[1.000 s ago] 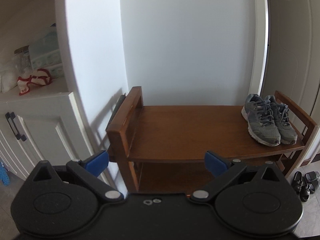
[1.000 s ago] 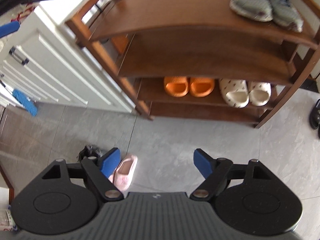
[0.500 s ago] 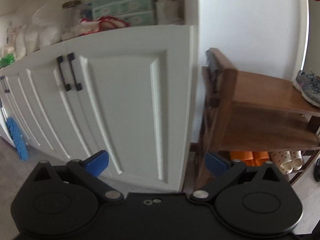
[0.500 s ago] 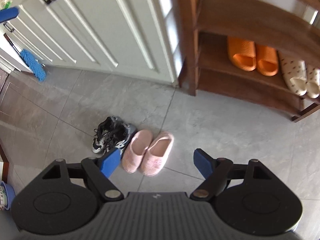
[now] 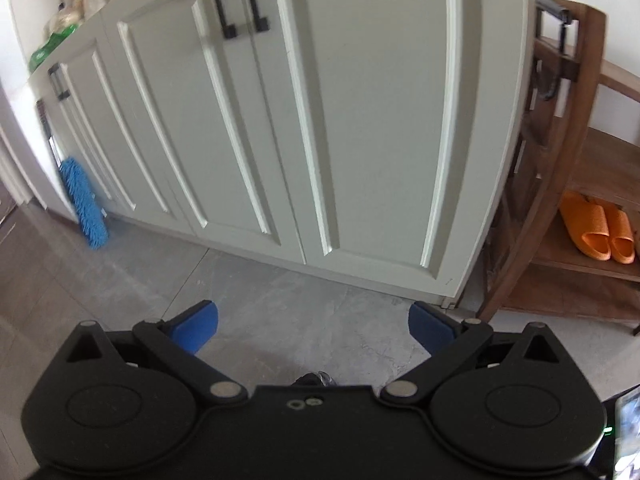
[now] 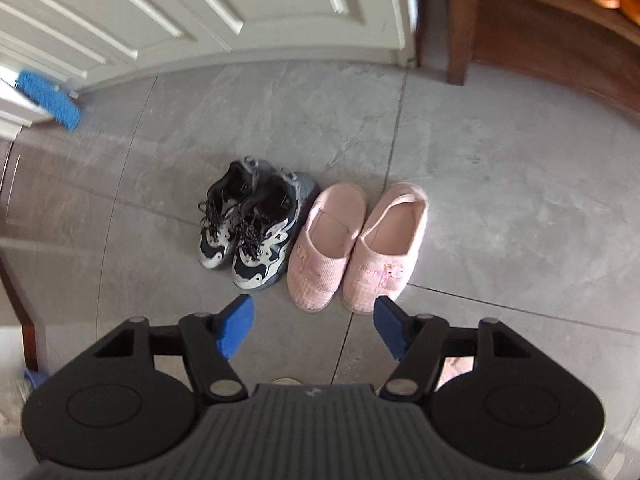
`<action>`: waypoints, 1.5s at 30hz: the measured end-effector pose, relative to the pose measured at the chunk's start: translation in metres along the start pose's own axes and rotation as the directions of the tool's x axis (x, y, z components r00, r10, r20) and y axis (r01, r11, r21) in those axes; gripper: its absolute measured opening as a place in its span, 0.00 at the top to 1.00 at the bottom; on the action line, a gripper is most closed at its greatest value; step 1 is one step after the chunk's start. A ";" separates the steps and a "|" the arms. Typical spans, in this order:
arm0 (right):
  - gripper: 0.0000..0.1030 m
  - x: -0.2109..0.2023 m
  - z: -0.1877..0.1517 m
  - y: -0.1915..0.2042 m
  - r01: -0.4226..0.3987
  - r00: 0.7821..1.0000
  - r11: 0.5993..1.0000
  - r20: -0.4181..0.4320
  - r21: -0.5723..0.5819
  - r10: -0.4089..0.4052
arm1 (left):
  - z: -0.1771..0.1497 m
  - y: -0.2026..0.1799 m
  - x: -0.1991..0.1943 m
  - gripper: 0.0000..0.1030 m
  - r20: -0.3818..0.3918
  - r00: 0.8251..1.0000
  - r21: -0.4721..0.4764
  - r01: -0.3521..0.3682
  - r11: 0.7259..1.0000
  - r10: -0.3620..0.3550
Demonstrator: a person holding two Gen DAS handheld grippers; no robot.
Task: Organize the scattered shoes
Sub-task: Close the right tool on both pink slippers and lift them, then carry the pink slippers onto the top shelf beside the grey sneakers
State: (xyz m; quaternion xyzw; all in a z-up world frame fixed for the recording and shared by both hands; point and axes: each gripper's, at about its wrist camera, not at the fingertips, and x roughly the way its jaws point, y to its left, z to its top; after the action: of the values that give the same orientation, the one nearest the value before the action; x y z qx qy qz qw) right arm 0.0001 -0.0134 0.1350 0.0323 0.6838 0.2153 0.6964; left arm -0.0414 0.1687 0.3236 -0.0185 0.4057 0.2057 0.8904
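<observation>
Two hand-held tools of matching build. Left gripper (image 5: 313, 325): matte black body, two round discs on the flanks, triangular cut-outs at the outer corners, silver pivot pins on angled black link arms, blue fingertips (image 5: 196, 326), two small screws at the centre. Right gripper (image 6: 313, 327): same black discs, links and silver pins, blue fingertips (image 6: 236, 326), but a ribbed grey centre plate with a small pale mark near its top edge.
</observation>
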 end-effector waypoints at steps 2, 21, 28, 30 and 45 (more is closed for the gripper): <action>0.32 0.032 0.012 -0.006 0.004 1.000 0.999 -0.031 -0.040 -0.005 | -0.010 0.000 0.014 0.01 -0.008 1.000 -0.009 -0.019 1.000 0.019; 0.32 0.244 0.022 -0.046 0.195 0.980 0.973 0.009 0.126 -0.198 | -0.140 -0.003 0.237 0.01 -0.060 0.975 0.337 0.223 0.915 -0.216; 0.32 0.283 0.027 -0.042 0.239 0.971 0.964 -0.041 0.115 -0.236 | -0.154 0.003 0.261 0.01 -0.093 0.965 0.382 0.261 0.887 -0.244; 0.31 0.292 0.027 -0.039 0.256 0.965 0.963 -0.070 0.084 -0.251 | -0.156 0.002 0.262 0.01 -0.098 0.963 0.392 0.270 0.879 -0.252; 0.81 0.298 0.021 -0.043 0.226 0.973 0.962 -0.089 0.151 -0.214 | -0.143 0.001 0.266 0.01 -0.105 0.964 0.367 0.265 0.892 -0.243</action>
State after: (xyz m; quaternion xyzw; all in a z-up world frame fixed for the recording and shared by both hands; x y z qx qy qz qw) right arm 0.0234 0.0554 -0.1580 0.0044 0.7230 0.0819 0.6860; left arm 0.0119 0.2349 0.0342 0.0947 0.4567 0.0052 0.8846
